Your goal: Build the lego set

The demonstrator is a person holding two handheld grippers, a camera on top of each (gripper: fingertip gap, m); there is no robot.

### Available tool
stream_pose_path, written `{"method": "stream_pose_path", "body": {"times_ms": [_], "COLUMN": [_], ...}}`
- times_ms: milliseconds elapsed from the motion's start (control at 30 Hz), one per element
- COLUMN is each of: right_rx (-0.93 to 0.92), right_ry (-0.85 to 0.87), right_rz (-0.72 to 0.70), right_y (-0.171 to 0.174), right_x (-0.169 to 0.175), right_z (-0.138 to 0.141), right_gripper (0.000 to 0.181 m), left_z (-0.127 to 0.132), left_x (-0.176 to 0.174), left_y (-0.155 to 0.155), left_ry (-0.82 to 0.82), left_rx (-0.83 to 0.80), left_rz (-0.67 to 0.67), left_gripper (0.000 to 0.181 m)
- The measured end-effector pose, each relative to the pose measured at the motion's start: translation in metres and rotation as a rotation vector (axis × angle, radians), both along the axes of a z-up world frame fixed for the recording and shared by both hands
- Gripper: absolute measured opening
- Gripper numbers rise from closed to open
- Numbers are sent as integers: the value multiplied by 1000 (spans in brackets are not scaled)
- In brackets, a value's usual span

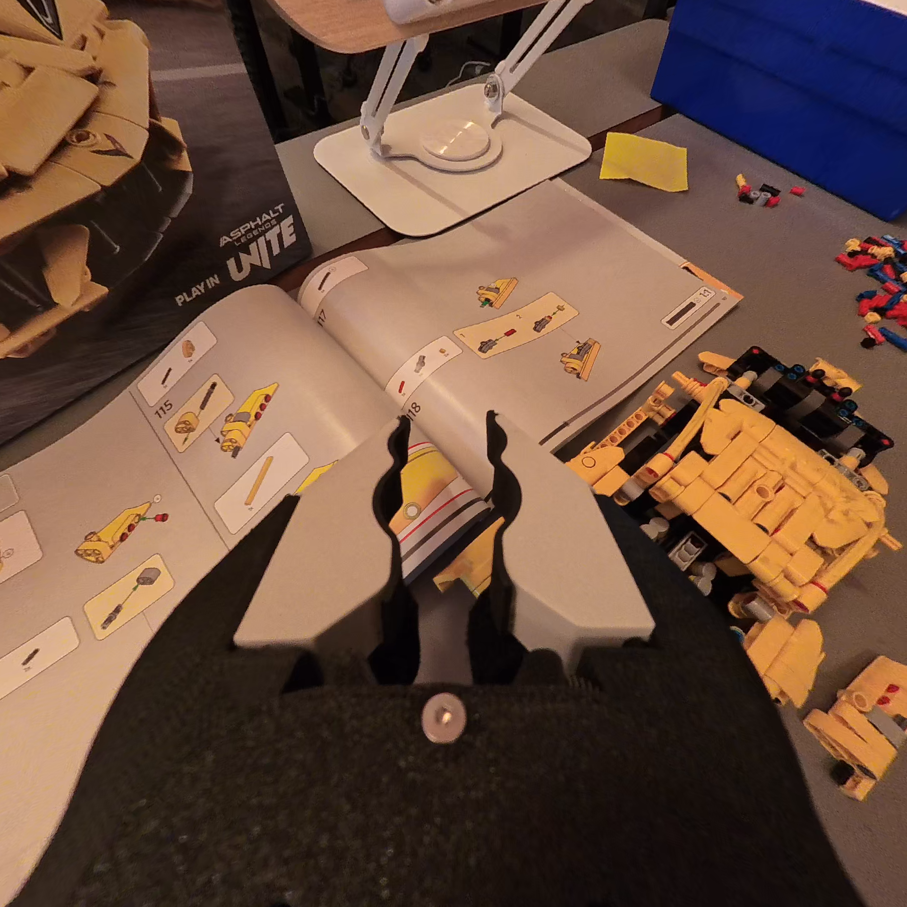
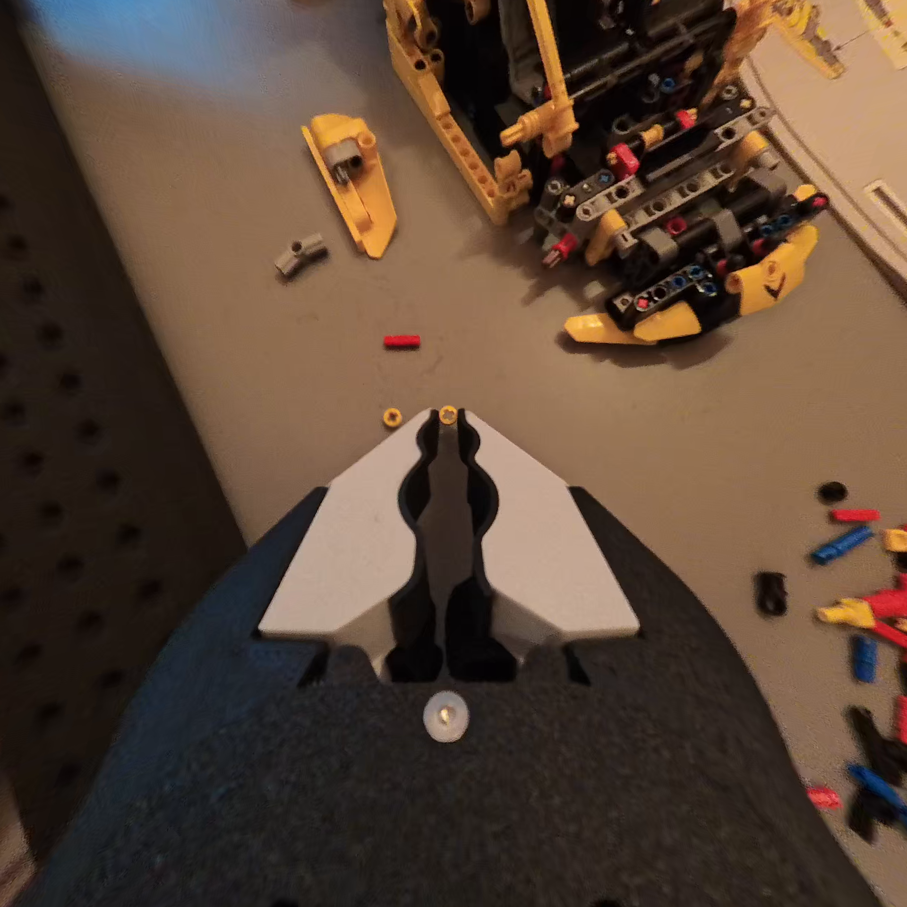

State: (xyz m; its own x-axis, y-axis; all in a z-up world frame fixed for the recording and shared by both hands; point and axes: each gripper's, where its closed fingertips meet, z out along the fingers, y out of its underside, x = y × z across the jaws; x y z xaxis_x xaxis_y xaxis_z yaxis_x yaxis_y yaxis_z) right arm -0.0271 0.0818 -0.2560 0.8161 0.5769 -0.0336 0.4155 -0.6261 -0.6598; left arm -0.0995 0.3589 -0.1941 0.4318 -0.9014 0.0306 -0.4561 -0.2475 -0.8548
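Note:
My left gripper is open and empty, hovering over the open instruction booklet. The yellow and black lego car body lies to its right on the grey table; it also shows in the right wrist view. My right gripper is shut on a small yellow ring piece at its fingertips, low over the table. A second yellow ring lies just left of it. A red pin, a grey connector and a yellow panel sub-assembly lie ahead.
The set's box stands at the left and a white stand base behind the booklet. A blue bin and a yellow paper are at the back right. Loose red, blue and black pieces lie at the right. A perforated panel runs along the left. About 30 cm separates my left fingertips from my right. About 9 cm separates my right fingertips from the grey connector.

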Motion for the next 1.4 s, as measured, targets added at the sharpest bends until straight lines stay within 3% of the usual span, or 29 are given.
{"method": "stream_pose_path", "body": {"times_ms": [233,333,467,600,767,933,1133,1267,1400], "right_rx": [-3,147,347,579,568,497,494,485,410], "right_ry": [-6,94,343,510,397,421,333,356,401], "right_rz": [34,-31,-222,-413,-516,-521,-509,-464,-266], "right_y": [12,47,104,115,124,132,135,134,119], "right_x": [-7,-1,16,42,79,81,80,71,36], "right_z": [-1,33,78,111,96,82,75,76,77], "right_gripper": [10,17,23,17,21,23,19,20,20], "left_z": [1,1,0,-1,0,3,11,13,9], "left_x": [-1,-3,-3,0,3,3,4,4,2], "left_y": [0,2,3,1,-3,-2,-3,0,5], "left_ry": [-20,-22,-27,-53,-80,-91,-141,-132,-108], "left_rx": [-20,-25,-33,-65,-107,-90,-123,-91,-61], "left_rz": [3,13,17,9,-4,1,-13,-3,17], "left_gripper": [31,31,31,31,31,31,31,31,31]}}
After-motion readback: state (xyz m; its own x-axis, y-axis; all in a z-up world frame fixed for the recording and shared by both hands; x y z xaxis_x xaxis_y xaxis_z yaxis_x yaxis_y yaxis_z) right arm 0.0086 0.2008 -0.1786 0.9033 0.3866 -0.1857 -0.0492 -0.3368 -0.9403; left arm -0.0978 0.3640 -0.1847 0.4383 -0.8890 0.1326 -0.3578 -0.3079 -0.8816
